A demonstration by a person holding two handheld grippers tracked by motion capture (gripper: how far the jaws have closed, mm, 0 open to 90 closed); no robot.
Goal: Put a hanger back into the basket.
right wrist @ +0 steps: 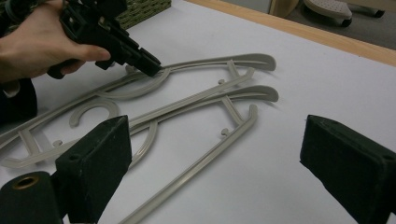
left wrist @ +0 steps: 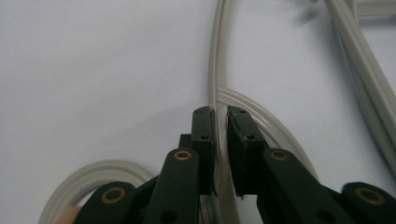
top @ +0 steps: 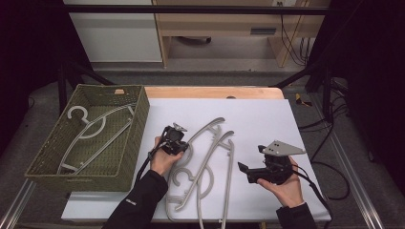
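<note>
Two grey plastic hangers lie side by side on the white sheet [top: 267, 119]. My left gripper [top: 183, 150] points down at the near-left hanger [top: 206, 130] and is shut on its thin curved arm. In the left gripper view the pads [left wrist: 205, 135] squeeze that arm [left wrist: 215, 70] between them. The right gripper view shows the left gripper [right wrist: 154, 70] biting the hanger [right wrist: 205, 63] near its hook. The second hanger [right wrist: 210, 95] lies beside it, untouched. My right gripper [top: 244, 172] hovers at the right of the hangers, open, with nothing between its jaws [right wrist: 215, 149].
A green woven basket [top: 139, 114] stands at the left edge of the sheet with a third grey hanger [top: 90, 129] lying inside. Bare white sheet stretches behind and right of the hangers. Cables trail on the floor at the right.
</note>
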